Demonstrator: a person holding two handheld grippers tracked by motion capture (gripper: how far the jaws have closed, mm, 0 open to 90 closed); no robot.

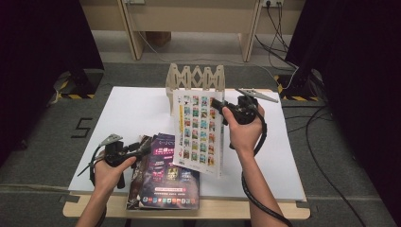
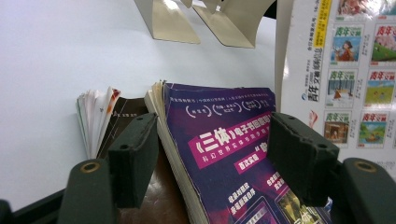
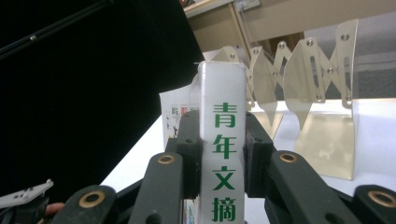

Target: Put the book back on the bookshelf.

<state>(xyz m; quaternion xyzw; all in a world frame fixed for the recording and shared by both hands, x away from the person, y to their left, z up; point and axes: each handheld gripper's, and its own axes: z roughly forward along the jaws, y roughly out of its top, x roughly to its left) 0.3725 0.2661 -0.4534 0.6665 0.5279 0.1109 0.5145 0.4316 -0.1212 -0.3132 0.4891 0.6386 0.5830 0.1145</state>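
handling: I judged the thick white paperback magazine volume with a grid of small colour cover pictures (image 1: pixel 198 131) fairly heavy, stiff along the spine, floppy at the pages; glossy cover likely slippery.
hold point: I had it by the white spine with green characters (image 3: pixel 223 154), upper half; seemed the sound place.
right gripper (image 1: pixel 218 107): jaws clamped on that spine, book upright, centre of the high view, lifted off the white table sheet (image 1: pixel 127 113).
left gripper (image 1: pixel 142 150): jaws stood apart, astride the edge of the purple-covered paperback (image 2: pixel 224 154), lower left of the high view; not pressing.
nearby: beige metal folding book rack (image 1: pixel 195 78) just behind, upper centre.
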